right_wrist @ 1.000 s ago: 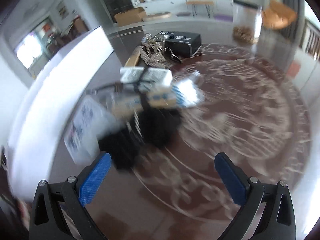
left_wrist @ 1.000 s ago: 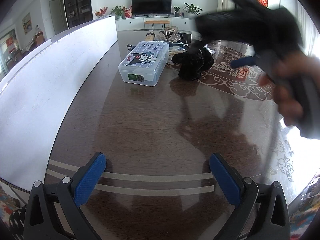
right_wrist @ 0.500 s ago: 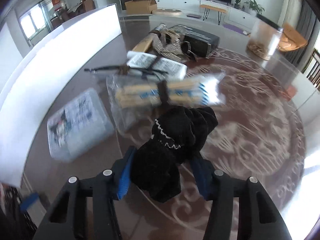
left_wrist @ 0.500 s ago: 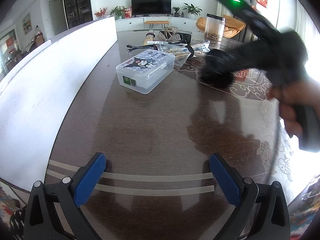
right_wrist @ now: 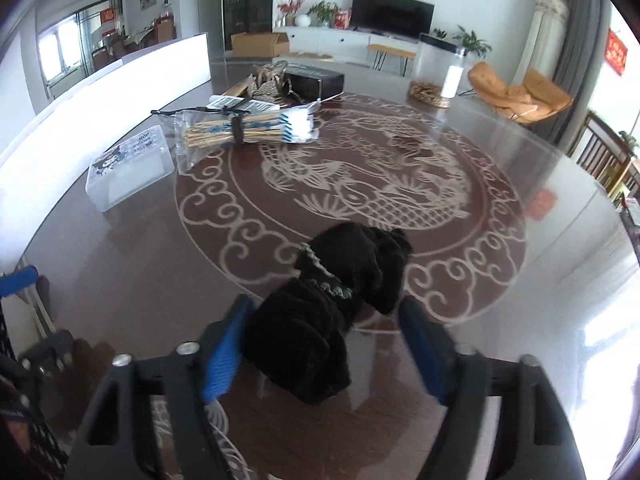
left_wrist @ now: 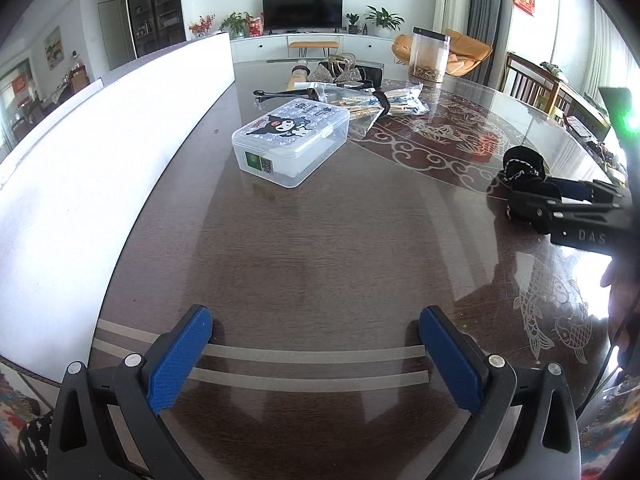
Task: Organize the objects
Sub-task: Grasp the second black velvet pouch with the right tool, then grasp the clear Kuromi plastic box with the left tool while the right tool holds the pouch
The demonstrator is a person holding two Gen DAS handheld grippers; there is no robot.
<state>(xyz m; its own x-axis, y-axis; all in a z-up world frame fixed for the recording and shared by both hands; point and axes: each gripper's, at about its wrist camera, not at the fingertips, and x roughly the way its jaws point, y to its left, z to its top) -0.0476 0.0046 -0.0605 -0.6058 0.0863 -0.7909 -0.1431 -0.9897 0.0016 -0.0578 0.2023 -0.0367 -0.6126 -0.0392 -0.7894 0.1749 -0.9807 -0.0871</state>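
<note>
A black fuzzy cloth bundle (right_wrist: 332, 312) lies on the patterned table between the fingers of my right gripper (right_wrist: 324, 344). The left pad touches it and the right pad stands apart, so the jaws are open. The bundle also shows at the right in the left wrist view (left_wrist: 522, 164), with the right gripper (left_wrist: 540, 200) around it. My left gripper (left_wrist: 316, 356) is open and empty, low over the near table edge. A clear plastic box with a cartoon lid (left_wrist: 290, 140) sits ahead of it, seen too in the right wrist view (right_wrist: 128, 168).
A bag of chopsticks (right_wrist: 244, 130) lies behind the box, with a black case (right_wrist: 314, 80), a glittery bow (left_wrist: 340, 74) and a tall jar (left_wrist: 430, 54) further back. A white panel (left_wrist: 100, 152) runs along the table's left side.
My right gripper closed on the black bundle, carried it right and toward the near side, set it on the table and opened. The left gripper has not moved.
</note>
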